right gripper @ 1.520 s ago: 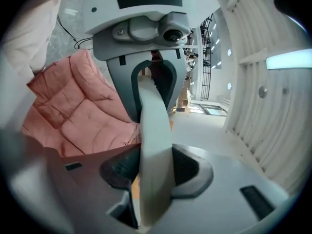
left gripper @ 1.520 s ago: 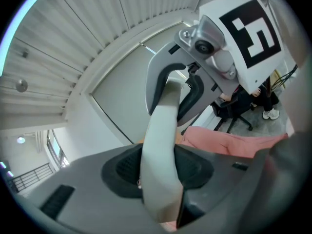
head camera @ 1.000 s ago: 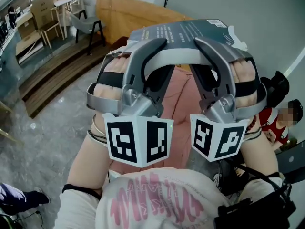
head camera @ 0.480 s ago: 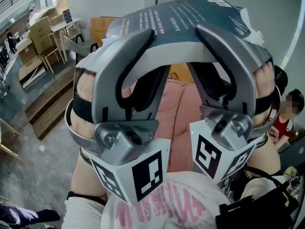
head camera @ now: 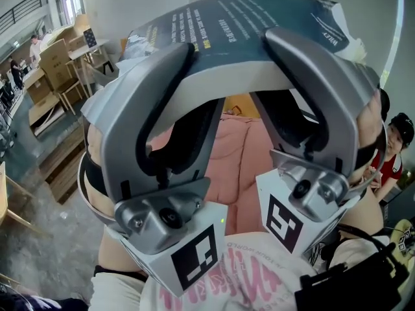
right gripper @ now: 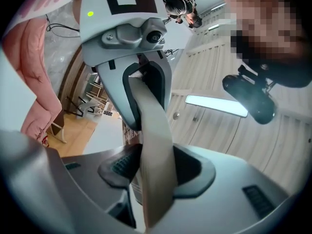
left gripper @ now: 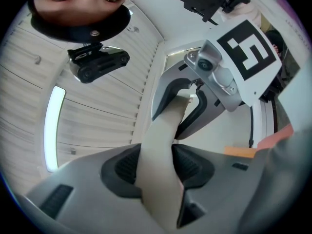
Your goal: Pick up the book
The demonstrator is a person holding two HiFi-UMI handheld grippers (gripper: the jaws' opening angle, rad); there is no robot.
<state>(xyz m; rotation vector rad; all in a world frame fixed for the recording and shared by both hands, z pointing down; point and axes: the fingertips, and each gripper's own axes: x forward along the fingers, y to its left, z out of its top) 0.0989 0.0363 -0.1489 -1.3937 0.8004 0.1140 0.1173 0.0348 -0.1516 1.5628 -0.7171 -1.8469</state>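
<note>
Slate-grey paperback book (head camera: 259, 24) with pale print on its cover hangs in the air close under the head camera. It is cover up, tilted, and clear of any surface. The left gripper (head camera: 200, 76) clamps its left part and the right gripper (head camera: 267, 70) its right part. Each has one grey jaw over the cover and the other beneath.

In each gripper view the cream page edge runs between the black ribbed pads, which press on it from both sides. The jaws stand part-way apart, held there by the book's thickness. Each of these views also shows the other gripper biting the far end.

Below the book lie a pink quilted cloth (head camera: 243, 154) and the person's white shirt with pink print (head camera: 240, 271). Wooden tables (head camera: 58, 50) stand far left, and a person in a red top (head camera: 392, 154) shows at the right edge.
</note>
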